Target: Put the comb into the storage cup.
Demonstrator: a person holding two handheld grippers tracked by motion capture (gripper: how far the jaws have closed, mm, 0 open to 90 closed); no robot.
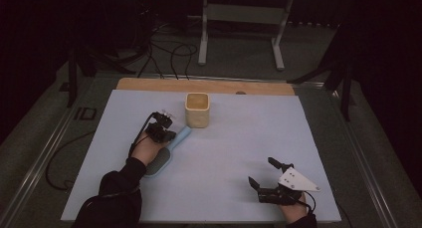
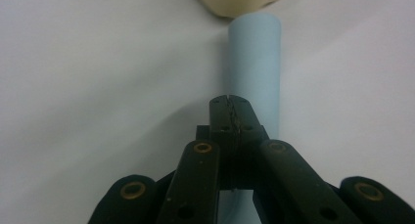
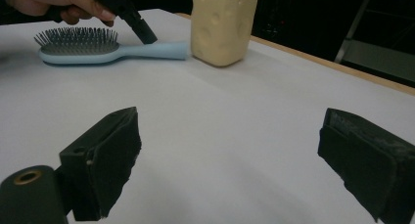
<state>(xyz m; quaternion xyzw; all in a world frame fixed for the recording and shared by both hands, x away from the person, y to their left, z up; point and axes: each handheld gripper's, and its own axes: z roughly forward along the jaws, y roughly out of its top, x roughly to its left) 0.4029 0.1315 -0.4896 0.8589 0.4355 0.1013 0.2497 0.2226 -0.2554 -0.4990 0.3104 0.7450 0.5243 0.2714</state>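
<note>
A light blue hairbrush lies flat on the sheet, bristles up, and its handle points at a cream square cup. The handle's end sits right by the cup's base. My left gripper is shut, with nothing between its jaws, and its closed tips rest on top of the handle. In the right gripper view the left gripper comes down onto the hairbrush beside the cup. My right gripper stands open and holds nothing near the front right, jaws wide apart.
A pale sheet covers the table, and a wooden strip shows at its far edge. Beyond it, a white metal stand and cables lie on the dark floor. Bare sheet spreads between the two grippers.
</note>
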